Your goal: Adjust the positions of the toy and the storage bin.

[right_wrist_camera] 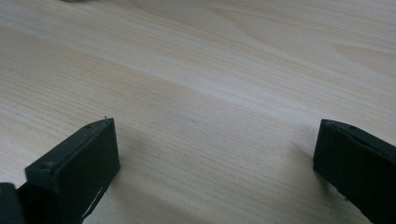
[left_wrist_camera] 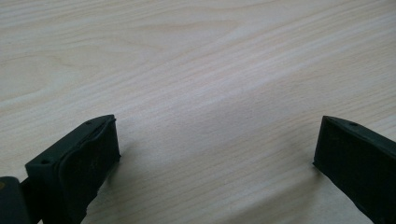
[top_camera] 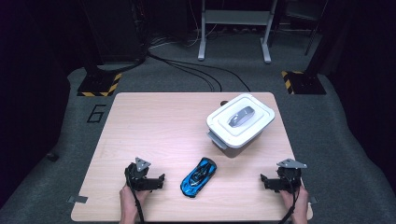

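1. Left claw [top_camera: 148, 179]: rests on the pale wooden tabletop [top_camera: 154, 126] near its front-left corner, jaws spread wide, nothing between them. Its own view shows bare wood grain between the two black pads [left_wrist_camera: 88, 163].
2. Right claw [top_camera: 279, 181]: near the front-right corner, likewise wide open and empty.
3. Glossy blue and black toy sports car [top_camera: 198, 177]: lies near the front edge, between the two claws, closer to the left one, nose angled toward the far-right corner.
4. White lidded plastic storage box with a grey handle in its lid [top_camera: 241, 122]: stands toward the far-right corner, lid on, set askew to the tabletop edges.
5. Hazard, rolling: the car likely sits on free wheels; a one-sided nudge from a pad could send it along its own axis, possibly off the front edge.
6. Hazard, slip: the smooth curved body offers little flat surface; a grip across the roof may squirt it out. Flanks are the safer hold.
7. Hazard, lid: presumably latched; lifting by the handle with one claw could tip or drag the whole box.
8. Hazard, collision: both claws converging on the car may knock together.
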